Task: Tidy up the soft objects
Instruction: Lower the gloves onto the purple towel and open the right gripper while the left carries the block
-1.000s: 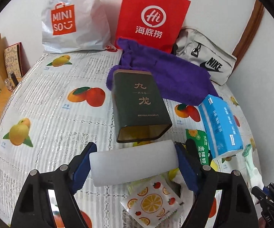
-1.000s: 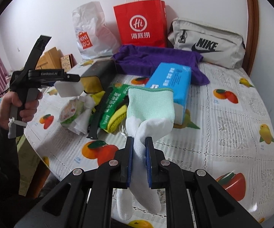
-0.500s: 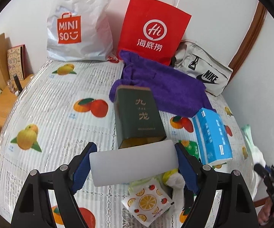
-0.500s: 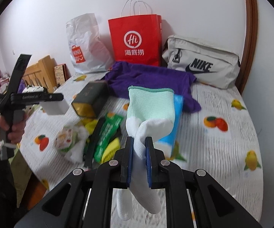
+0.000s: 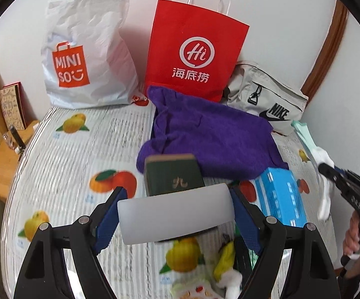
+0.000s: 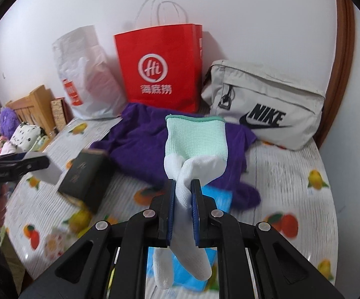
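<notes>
The left tongs (image 5: 176, 218) are clenched on a white foam block (image 5: 176, 215), pressed at both ends between the blue pads and carried clear of the worktop (image 5: 55, 174), which wears a cloth printed with oranges and lemons. The right tongs (image 6: 182, 211) are clamped tight on a white glove (image 6: 194, 164) with a mint-green cuff; the cuff stands up above the pads while the fingers dangle below them, so the glove hangs in the air over the worktop.

Below the left tongs lies a dark green tin (image 5: 173, 174) on its side, its far end touching a crumpled purple cloth (image 5: 214, 137). Just to the right of the tin is a blue tissue pack (image 5: 279, 196). Near the bottom edge of the left view, a few small yellow and white things lie blurred; I cannot tell what they are.

Against the wall at the back stand a white plastic bag (image 5: 87, 49), a red paper bag (image 5: 194, 52) and a grey pouch (image 5: 267, 99), side by side, with the purple cloth reaching up to the foot of the red bag. A hand (image 5: 357, 234) grips the handle of the right tongs at the edge of the left view.
</notes>
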A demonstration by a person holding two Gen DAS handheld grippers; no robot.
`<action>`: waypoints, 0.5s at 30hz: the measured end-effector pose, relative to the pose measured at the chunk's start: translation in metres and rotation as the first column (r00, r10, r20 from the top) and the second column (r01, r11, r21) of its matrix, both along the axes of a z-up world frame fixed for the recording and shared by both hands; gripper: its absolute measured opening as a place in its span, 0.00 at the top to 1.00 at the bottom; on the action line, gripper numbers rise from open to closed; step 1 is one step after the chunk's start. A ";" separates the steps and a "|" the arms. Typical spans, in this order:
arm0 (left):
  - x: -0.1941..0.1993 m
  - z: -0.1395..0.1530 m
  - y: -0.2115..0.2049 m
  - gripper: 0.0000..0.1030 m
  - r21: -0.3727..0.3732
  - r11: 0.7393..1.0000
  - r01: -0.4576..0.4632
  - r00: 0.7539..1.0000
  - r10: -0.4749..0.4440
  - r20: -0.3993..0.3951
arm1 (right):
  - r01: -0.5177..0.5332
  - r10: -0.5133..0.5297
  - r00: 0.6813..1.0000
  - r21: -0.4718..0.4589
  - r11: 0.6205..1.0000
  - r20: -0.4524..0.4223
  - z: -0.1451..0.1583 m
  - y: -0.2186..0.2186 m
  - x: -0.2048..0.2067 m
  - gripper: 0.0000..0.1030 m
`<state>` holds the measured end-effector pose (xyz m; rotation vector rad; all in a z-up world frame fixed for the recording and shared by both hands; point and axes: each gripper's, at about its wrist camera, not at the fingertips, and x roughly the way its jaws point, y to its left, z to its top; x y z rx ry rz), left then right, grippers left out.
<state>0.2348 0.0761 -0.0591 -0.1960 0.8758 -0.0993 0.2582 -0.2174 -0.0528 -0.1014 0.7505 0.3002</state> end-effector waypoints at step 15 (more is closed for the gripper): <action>0.093 -0.009 -0.007 0.21 0.005 0.999 0.046 0.997 -0.046 -0.057 | 0.042 -0.047 0.992 -0.049 0.998 -0.117 -0.052 -0.009 0.142 0.88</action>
